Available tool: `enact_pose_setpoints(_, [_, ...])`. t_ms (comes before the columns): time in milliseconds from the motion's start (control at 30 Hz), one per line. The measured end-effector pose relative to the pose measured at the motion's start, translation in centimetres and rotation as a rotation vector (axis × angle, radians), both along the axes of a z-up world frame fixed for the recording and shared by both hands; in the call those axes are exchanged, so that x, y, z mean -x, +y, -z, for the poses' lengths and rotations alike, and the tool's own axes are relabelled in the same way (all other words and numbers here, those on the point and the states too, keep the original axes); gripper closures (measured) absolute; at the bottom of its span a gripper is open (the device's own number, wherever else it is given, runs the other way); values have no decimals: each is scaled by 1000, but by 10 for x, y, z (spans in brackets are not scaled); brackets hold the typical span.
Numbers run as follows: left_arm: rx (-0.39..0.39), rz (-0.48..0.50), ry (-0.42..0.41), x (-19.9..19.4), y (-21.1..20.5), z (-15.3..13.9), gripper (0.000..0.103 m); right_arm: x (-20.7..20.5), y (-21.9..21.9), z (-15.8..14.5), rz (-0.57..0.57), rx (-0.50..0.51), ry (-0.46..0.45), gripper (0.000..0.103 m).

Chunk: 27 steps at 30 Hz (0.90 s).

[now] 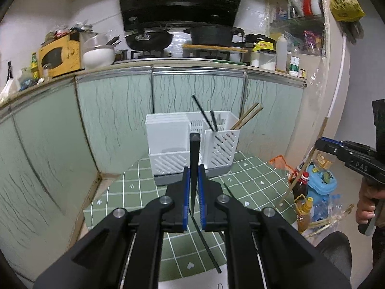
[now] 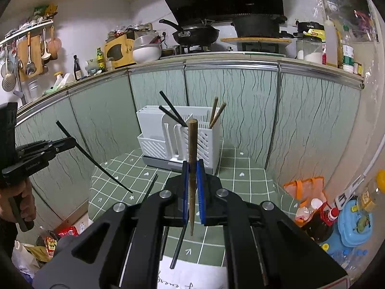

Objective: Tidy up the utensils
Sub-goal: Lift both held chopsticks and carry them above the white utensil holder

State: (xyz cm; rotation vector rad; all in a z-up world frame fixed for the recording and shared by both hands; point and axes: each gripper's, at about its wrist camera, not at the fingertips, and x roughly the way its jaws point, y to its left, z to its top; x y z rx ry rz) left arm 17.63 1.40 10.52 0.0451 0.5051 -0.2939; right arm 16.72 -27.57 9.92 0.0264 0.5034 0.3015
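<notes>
— So, where are we?
— Two black and two wooden chopsticks stand in the white holder (image 1: 192, 144). Left gripper (image 1: 194, 185) clamps a black chopstick (image 1: 194, 159), right gripper (image 2: 192, 180) a wooden chopstick (image 2: 192, 168).
— Anything left?
— One black stick (image 2: 176, 248) on the table.
</notes>
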Motion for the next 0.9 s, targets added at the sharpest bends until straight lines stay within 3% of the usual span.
enact_pose_setpoints(367, [3, 39, -21, -16, -23, -19, 96, -16, 4, -20, -20, -2, -22, 96])
enact_pose_setpoints(900, [66, 53, -36, -61, -43, -40, 97, -56, 12, -49, -53, -12, -66, 97])
